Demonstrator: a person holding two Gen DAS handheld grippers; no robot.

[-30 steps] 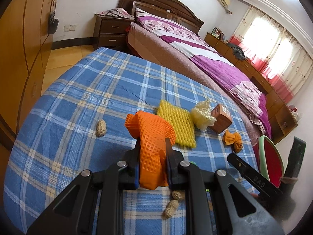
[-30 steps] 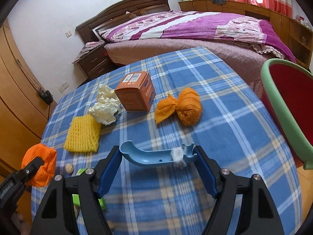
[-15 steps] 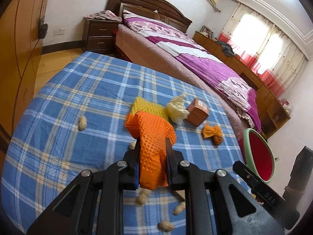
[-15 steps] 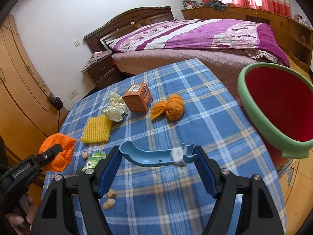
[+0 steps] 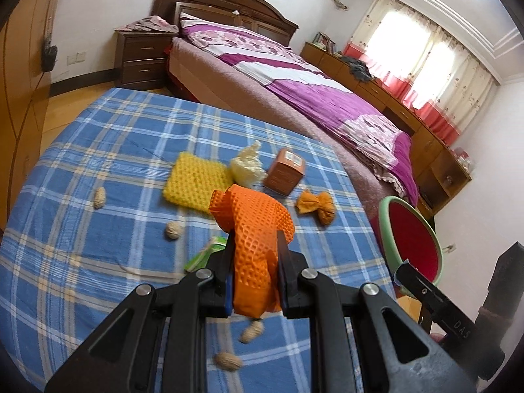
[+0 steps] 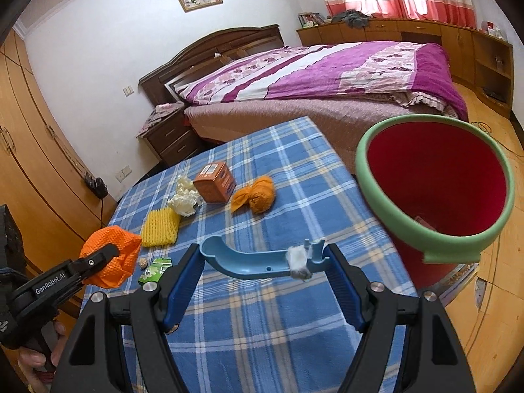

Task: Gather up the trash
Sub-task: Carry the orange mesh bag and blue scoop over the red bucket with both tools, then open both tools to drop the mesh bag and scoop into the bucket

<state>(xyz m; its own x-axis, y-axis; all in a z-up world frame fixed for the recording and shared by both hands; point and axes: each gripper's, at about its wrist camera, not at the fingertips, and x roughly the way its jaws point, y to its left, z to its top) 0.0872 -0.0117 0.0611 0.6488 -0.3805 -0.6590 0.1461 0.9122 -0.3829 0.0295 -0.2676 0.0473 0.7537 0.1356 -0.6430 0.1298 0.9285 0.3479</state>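
My left gripper [image 5: 254, 239] is shut on an orange foam net [image 5: 257, 226], held above the blue plaid table [image 5: 108, 163]; the same net [image 6: 111, 255] shows at the left in the right wrist view. My right gripper [image 6: 263, 255] clamps a curved blue plastic piece [image 6: 255, 260] with a white wad stuck near its right end. A red bin with a green rim [image 6: 435, 186] stands off the table's right edge. On the cloth lie a yellow foam net [image 5: 196, 180], a cream wad [image 5: 247, 165], an orange box [image 5: 284, 172] and an orange bundle [image 5: 317, 206].
Several peanuts [image 5: 100, 196] and a green wrapper [image 5: 204, 255] are scattered on the near cloth. A bed with purple covers [image 6: 327, 75] lies beyond the table, a nightstand [image 5: 140, 59] and wardrobes to the left. A hand [image 6: 36, 357] grips the left tool's handle.
Both grippers have pulled back and up from the table with their loads. The bin has come into fuller view at the right. Neither grip has altered.
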